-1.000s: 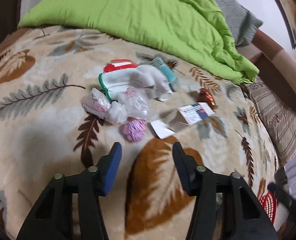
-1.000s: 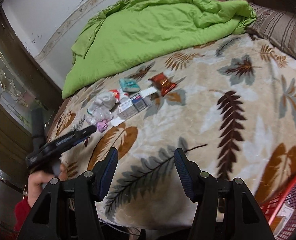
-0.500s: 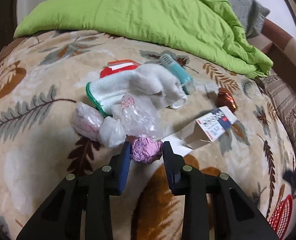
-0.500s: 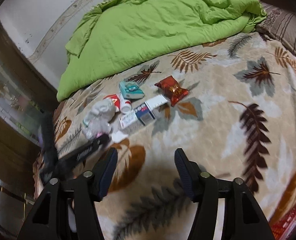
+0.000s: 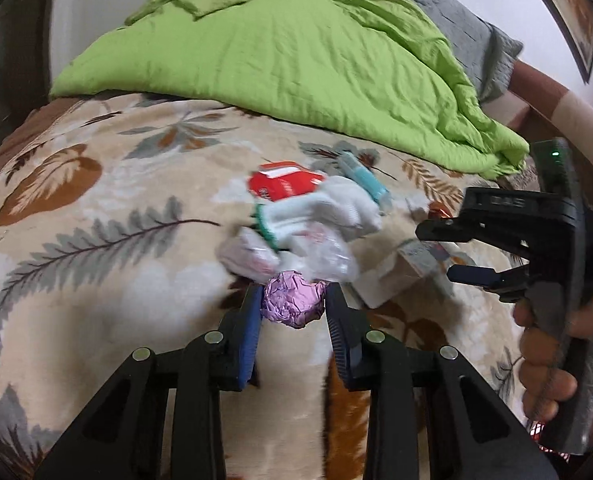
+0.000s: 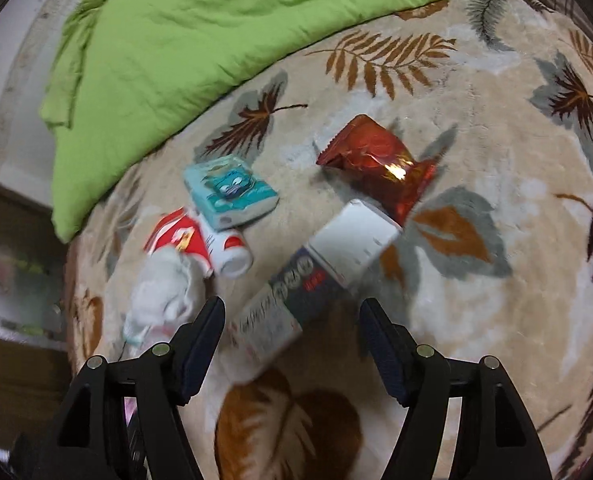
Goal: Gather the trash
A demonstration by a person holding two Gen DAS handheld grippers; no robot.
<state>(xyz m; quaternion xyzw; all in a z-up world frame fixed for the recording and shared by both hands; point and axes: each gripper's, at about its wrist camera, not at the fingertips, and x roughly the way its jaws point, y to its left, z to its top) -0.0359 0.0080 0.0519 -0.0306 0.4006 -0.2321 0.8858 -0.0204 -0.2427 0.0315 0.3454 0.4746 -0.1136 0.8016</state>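
On the leaf-print blanket [image 5: 96,280], at the near edge of the white glove [image 5: 328,212] that marks the middle of the litter, the left gripper [image 5: 293,308] has its two blue pads pressed against the sides of a crumpled pink foil ball [image 5: 292,298]. Whether the ball is lifted or resting on the blanket cannot be told. The right gripper [image 6: 292,336] hangs with its jaws spread wide and nothing between them, poised over the near end of a long white-and-dark carton [image 6: 316,276] lying just right of the glove [image 6: 164,292].

The foil ball looks feather-light and easily crushed, so a gentle pinch across its widest part should serve. The carton appears light but stiff, best taken across its narrow width. Clear plastic wraps [image 5: 328,256] touching the glove look flimsy and slippery.

Only the left wrist view shows the foil ball, the plastic wraps and the hand [image 5: 552,364] carrying the right gripper [image 5: 456,248]. Only the right wrist view shows clearly the shiny red snack bag [image 6: 376,164] beyond the carton, the teal box [image 6: 230,190] and the tipped red-and-white cup [image 6: 232,256] behind the glove. A green quilt [image 5: 296,60] lies beyond it all.
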